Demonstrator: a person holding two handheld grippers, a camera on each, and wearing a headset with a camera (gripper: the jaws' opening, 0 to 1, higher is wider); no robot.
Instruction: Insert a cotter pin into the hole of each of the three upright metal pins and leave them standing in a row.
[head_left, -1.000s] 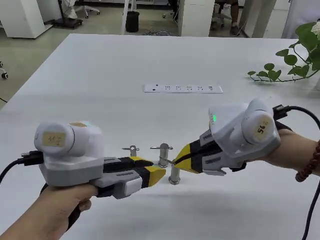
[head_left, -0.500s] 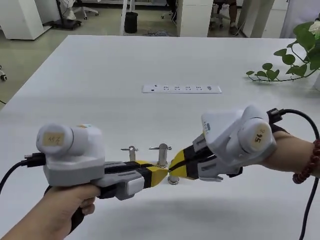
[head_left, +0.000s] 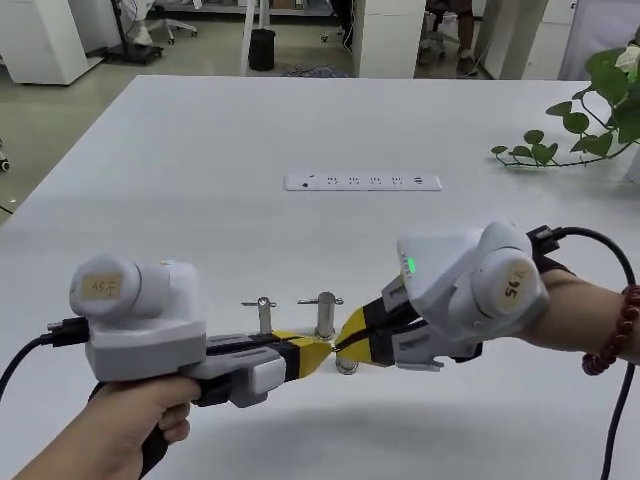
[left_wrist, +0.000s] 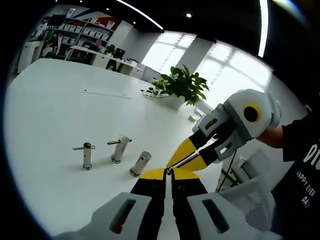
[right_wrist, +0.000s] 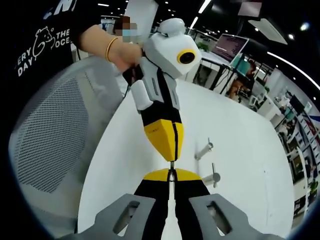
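The left gripper (head_left: 318, 350) and the right gripper (head_left: 345, 340) meet tip to tip just above the white surface (head_left: 200, 180), close to the middle of its near edge; the yellow fingers (left_wrist: 154, 174) of the left gripper are pressed tight together, and so are the yellow fingers (left_wrist: 182, 149) of the right gripper; a thin silver cotter pin (right_wrist: 171, 166) sits between the two sets of tips; the right gripper pinches it, and in the left gripper view it shows as a thin bright line along that gripper's fingers; the left gripper's tips touch its free end, but I cannot tell if they grip it; three short silver metal pins stand upright on the surface near the tips; the left metal pin (left_wrist: 87, 156) and the middle metal pin (left_wrist: 120, 148) each carry one of the fitted cotter pins (left_wrist: 77, 148) through the top, sticking out sideways; the bare metal pin (left_wrist: 140, 164) has none and stands just beside the gripper tips, partly hidden behind them in the head view; a long white power strip (head_left: 362, 182) lies flat nearer the far edge; a green leafy plant (head_left: 590, 110) sits at the right edge
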